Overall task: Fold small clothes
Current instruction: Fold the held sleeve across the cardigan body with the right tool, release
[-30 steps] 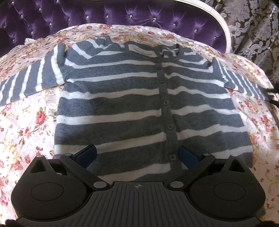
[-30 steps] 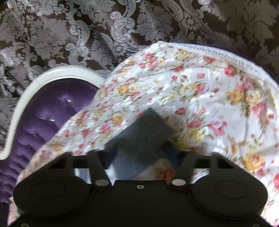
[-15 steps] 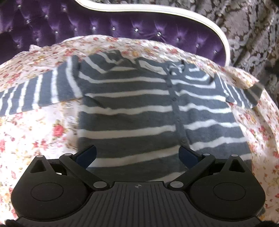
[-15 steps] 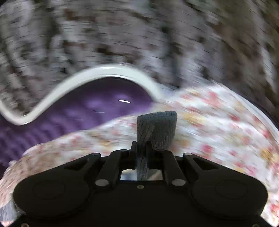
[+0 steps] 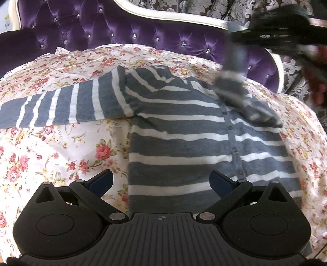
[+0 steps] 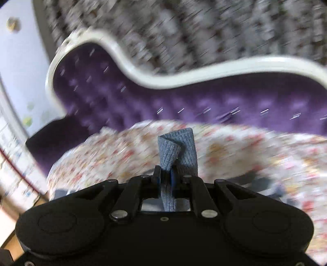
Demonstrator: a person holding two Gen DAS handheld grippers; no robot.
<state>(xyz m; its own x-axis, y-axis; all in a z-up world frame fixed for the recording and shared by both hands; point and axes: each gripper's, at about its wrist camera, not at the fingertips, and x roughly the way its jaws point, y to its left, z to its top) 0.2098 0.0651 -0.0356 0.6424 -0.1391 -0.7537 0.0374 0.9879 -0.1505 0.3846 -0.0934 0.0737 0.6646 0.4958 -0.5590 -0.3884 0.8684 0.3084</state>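
Observation:
A small grey cardigan with white stripes (image 5: 184, 143) lies flat on a floral sheet (image 5: 51, 153), buttons up. Its left sleeve (image 5: 61, 106) is spread out to the left. My left gripper (image 5: 161, 182) is open and empty, hovering over the cardigan's lower hem. My right gripper (image 6: 165, 178) is shut on the grey cuff of the right sleeve (image 6: 177, 147). In the left wrist view the right gripper (image 5: 282, 22) is blurred at the top right, holding the right sleeve (image 5: 235, 67) lifted up over the cardigan's chest.
A purple tufted sofa back (image 5: 122, 30) with a white frame (image 5: 173, 15) rises behind the sheet. Patterned grey curtains (image 6: 204, 30) hang beyond it. The sheet's edge drops off at the right (image 5: 314, 126).
My right gripper shut on the right sleeve's cuff, lifted it and swung it left over the cardigan. My left gripper pulled back and shifted left, staying open.

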